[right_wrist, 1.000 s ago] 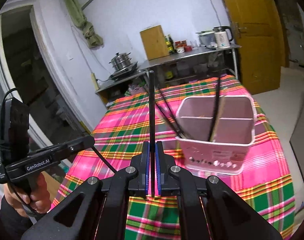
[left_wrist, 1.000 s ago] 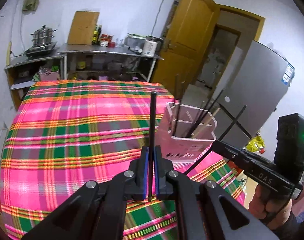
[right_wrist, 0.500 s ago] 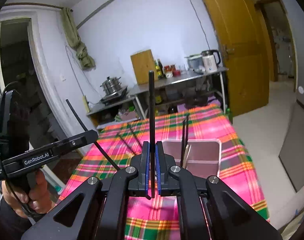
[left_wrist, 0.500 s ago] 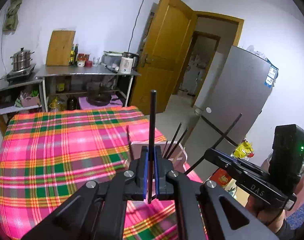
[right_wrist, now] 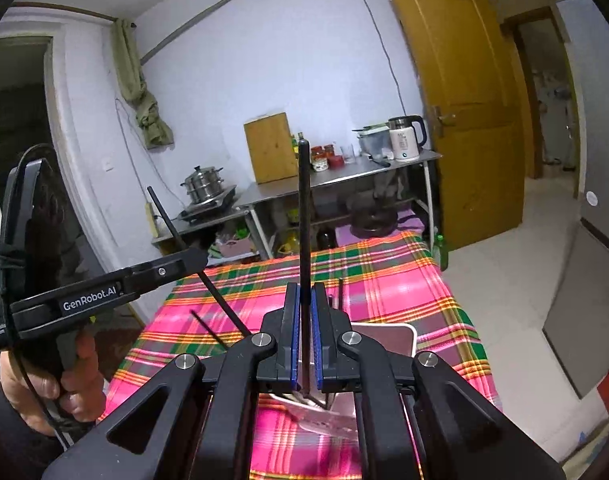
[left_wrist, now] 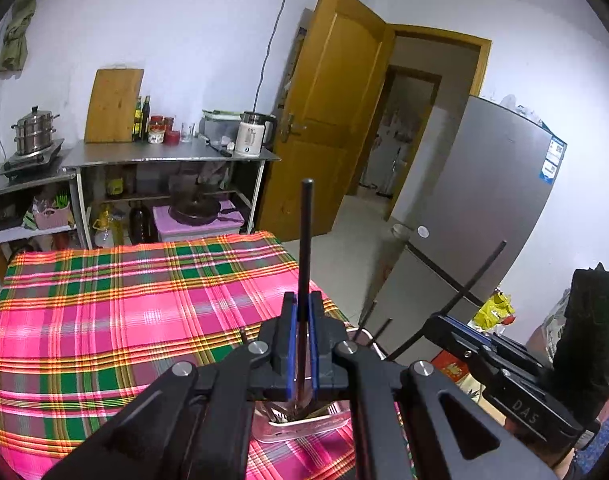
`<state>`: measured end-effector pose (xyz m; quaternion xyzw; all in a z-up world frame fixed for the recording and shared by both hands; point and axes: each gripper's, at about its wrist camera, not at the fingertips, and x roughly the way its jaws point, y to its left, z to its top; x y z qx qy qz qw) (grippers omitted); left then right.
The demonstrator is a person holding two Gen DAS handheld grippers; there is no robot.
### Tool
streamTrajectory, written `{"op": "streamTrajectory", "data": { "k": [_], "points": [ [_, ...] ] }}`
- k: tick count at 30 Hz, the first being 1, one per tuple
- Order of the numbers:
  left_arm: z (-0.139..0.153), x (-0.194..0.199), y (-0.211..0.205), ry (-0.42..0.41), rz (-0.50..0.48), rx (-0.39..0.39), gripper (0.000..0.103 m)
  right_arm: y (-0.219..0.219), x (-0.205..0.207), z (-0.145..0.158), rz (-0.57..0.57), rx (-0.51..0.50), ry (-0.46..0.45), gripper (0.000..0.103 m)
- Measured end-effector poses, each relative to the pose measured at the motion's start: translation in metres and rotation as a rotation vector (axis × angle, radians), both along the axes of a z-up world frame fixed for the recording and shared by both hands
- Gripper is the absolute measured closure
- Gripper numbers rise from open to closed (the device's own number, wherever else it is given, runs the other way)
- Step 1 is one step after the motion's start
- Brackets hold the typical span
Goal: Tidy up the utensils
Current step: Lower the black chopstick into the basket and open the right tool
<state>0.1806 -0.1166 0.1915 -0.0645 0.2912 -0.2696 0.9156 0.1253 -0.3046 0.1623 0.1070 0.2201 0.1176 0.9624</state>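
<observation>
While each gripper clamps 1 black chopstick upright between its blue pads, both have risen since the earlier frames. The left gripper (left_wrist: 300,344) holds its chopstick (left_wrist: 305,248); the right gripper (right_wrist: 305,340) holds another chopstick (right_wrist: 303,216). The pink utensil holder (right_wrist: 388,336) on the plaid tablecloth (left_wrist: 104,320) now sits lower, partly hidden beneath the near fingers.

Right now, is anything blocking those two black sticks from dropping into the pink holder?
Nothing visible. Each chopstick, left and right, is clamped above the holder, whose open top sits just below the grippers; the sticks already inside leave room.
</observation>
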Motion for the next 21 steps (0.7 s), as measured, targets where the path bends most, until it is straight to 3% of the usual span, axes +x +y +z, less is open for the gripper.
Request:
{"op": "streamTrajectory", "data": {
  "k": [11,21],
  "points": [
    [-0.039,0.016,-0.015,0.037,-0.032,0.037,0.097,0.006,0.017,-0.034,-0.013,-0.022,0.059,0.098],
    [-0.053,0.015,-0.025,0.049,-0.044,0.087,0.096,0.009,0.026,-0.053,0.004,-0.026,0.122,0.098]
  ]
}}
